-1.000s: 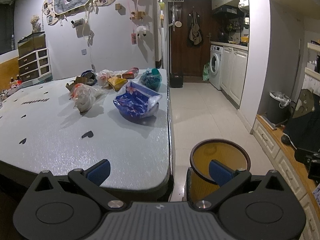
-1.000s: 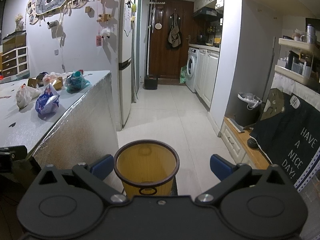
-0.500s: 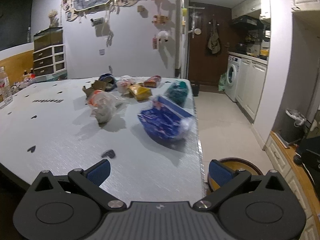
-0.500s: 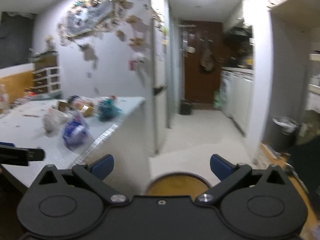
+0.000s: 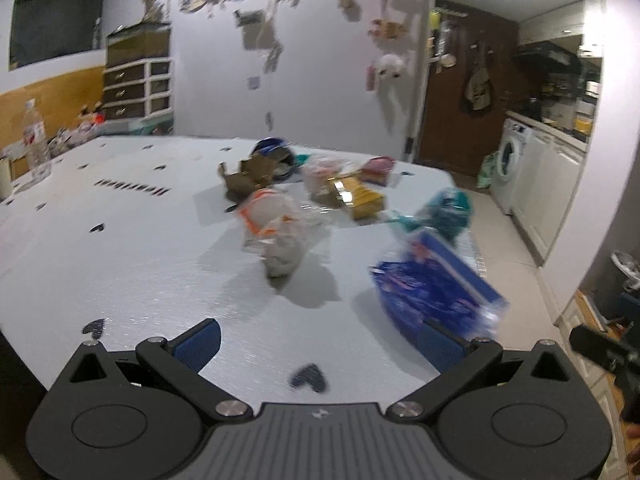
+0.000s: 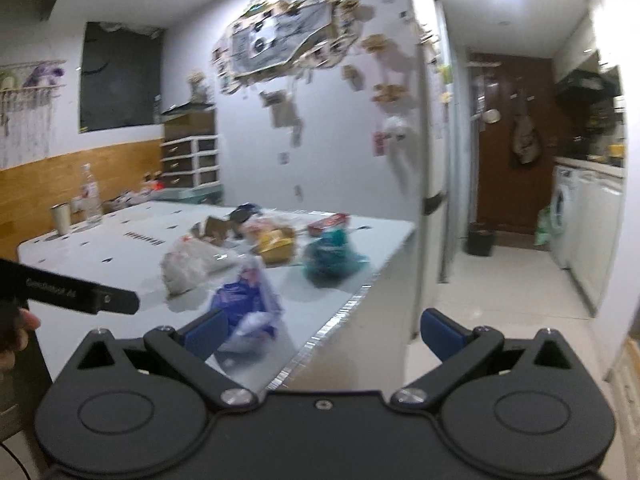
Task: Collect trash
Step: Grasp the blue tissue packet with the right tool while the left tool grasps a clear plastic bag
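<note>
Now | L tool (image 5: 318,342) wide, empty, over table (image 5: 120,264) | R tool (image 6: 324,330) wide, empty | blue bag (image 5: 432,296) nearest

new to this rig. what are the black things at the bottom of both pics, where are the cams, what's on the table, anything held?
No robot arm here: a person carries a two-finger hand-held gripper in each hand. Each picture comes from a fisheye camera on one gripper, looking forward along its blue-padded fingers.

The left hand-held gripper hovers over the white table; the right hand-held gripper sits near the table's edge. Both are open and hold nothing.

On the table lies trash: a blue wrapper bag nearest, a clear plastic bag, a teal bag, a yellow packet and torn cardboard. The pictures are motion-blurred, so finer detail is unclear.
</note>
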Motion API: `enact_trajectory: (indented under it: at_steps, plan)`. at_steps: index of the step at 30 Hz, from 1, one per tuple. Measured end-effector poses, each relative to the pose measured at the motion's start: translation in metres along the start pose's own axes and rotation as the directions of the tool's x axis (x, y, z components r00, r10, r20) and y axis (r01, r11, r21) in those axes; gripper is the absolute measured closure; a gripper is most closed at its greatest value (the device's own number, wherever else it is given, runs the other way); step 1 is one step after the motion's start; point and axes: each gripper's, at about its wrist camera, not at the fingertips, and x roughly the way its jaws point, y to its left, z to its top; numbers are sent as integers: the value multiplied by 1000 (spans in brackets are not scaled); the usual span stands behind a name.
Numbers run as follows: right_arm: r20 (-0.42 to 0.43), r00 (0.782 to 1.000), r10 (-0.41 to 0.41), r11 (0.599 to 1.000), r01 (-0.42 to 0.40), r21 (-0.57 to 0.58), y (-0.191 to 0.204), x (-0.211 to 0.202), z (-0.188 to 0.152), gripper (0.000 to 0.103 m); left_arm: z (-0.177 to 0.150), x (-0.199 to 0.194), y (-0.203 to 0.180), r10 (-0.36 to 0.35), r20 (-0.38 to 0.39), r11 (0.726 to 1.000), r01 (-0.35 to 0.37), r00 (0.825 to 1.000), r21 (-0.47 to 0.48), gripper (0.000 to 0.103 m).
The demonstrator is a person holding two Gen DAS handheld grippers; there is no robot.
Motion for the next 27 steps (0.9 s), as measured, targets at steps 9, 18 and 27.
enact_trajectory:
  at_steps: [9, 18, 27]
  plan:
    - [-109, 986, 128, 989, -135, -63, 36, 72, 1, 0, 29, 41, 32, 40, -78, 998, -44, 996, -38, 0]
    - [-223, 963, 150, 969, -188, -158, 60, 128, -3, 0, 43, 83, 46, -93, -41, 992, 89, 995, -89, 0]
    - [-236, 965, 115, 975, -155, -158, 57, 130, -14, 41, 49, 117, 31, -87, -47, 993, 82, 995, -88, 19]
